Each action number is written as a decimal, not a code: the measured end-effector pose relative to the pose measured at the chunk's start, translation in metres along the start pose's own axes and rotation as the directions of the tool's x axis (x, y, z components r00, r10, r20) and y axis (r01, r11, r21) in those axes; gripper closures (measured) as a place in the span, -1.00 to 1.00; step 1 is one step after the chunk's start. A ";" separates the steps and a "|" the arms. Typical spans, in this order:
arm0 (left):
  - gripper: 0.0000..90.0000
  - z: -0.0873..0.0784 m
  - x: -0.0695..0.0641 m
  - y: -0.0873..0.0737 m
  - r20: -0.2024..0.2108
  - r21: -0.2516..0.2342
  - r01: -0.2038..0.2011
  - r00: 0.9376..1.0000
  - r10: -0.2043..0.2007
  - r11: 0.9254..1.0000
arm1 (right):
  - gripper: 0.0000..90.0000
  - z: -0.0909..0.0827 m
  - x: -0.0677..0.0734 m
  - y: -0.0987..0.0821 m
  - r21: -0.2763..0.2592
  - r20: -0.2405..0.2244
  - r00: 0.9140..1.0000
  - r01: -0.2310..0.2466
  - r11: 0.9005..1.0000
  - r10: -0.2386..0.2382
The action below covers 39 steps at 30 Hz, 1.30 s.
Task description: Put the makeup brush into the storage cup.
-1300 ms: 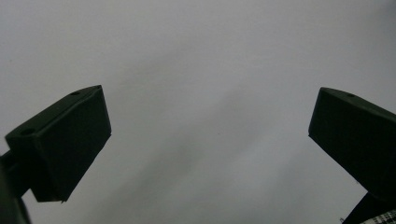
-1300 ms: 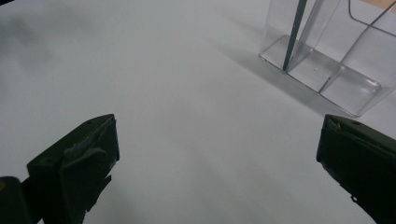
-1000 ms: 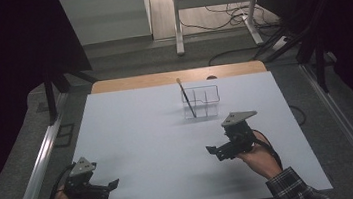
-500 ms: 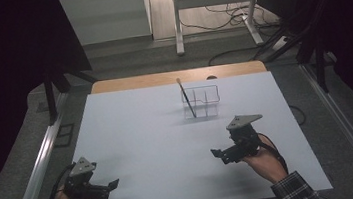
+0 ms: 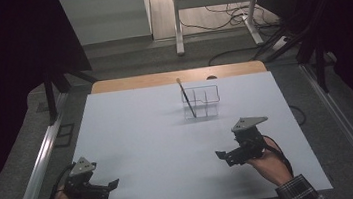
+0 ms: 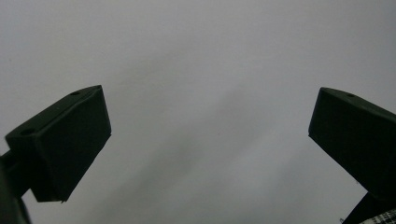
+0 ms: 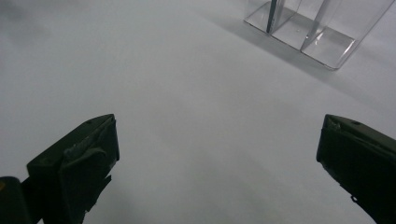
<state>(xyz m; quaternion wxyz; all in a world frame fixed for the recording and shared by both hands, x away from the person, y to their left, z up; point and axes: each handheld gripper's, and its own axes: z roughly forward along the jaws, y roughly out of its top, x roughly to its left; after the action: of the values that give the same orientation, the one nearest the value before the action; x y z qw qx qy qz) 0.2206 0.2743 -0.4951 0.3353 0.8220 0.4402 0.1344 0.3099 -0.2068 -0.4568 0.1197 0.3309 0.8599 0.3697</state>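
A clear plastic organiser [image 5: 201,101] with compartments stands at the back middle of the white table [image 5: 143,138], and a dark pencil [image 5: 186,97] leans in its left part. The organiser's base [image 7: 303,32] appears at the top right of the right gripper view. My right gripper [image 5: 222,155] rests low at the front right, held by a hand, open with nothing between its jaws [image 7: 217,158]. My left gripper [image 5: 111,185] sits at the front left corner, also open and empty [image 6: 210,144], pointing across bare table.
A wooden strip [image 5: 177,77] borders the table's far edge. Metal rails [image 5: 36,171] run along both sides. Beyond the table are a desk frame [image 5: 214,9] and cables on the floor.
My right gripper has drifted slightly right and toward the front edge. The left gripper has stayed where it was.
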 end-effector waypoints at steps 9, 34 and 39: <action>-1.00 0.000 0.000 0.000 0.000 0.000 0.001 1.000 -0.001 1.000 | -1.00 -0.008 -0.003 -0.007 0.005 0.011 1.000 -0.013 1.000 0.013; -1.00 0.000 0.000 0.000 -0.002 0.001 -0.001 1.000 0.001 1.000 | -1.00 -0.031 -0.012 -0.029 0.020 0.067 0.997 -0.040 0.999 0.038; -1.00 0.000 0.000 0.000 -0.003 0.001 0.000 1.000 0.000 1.000 | -1.00 -0.036 -0.014 -0.035 0.025 0.079 0.996 -0.049 0.999 0.046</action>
<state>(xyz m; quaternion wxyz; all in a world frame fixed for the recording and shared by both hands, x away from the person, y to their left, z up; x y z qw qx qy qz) 0.2207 0.2738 -0.4954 0.3343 0.8220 0.4408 0.1354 0.2875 -0.2536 -0.4576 0.1402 0.3671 0.8513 0.3477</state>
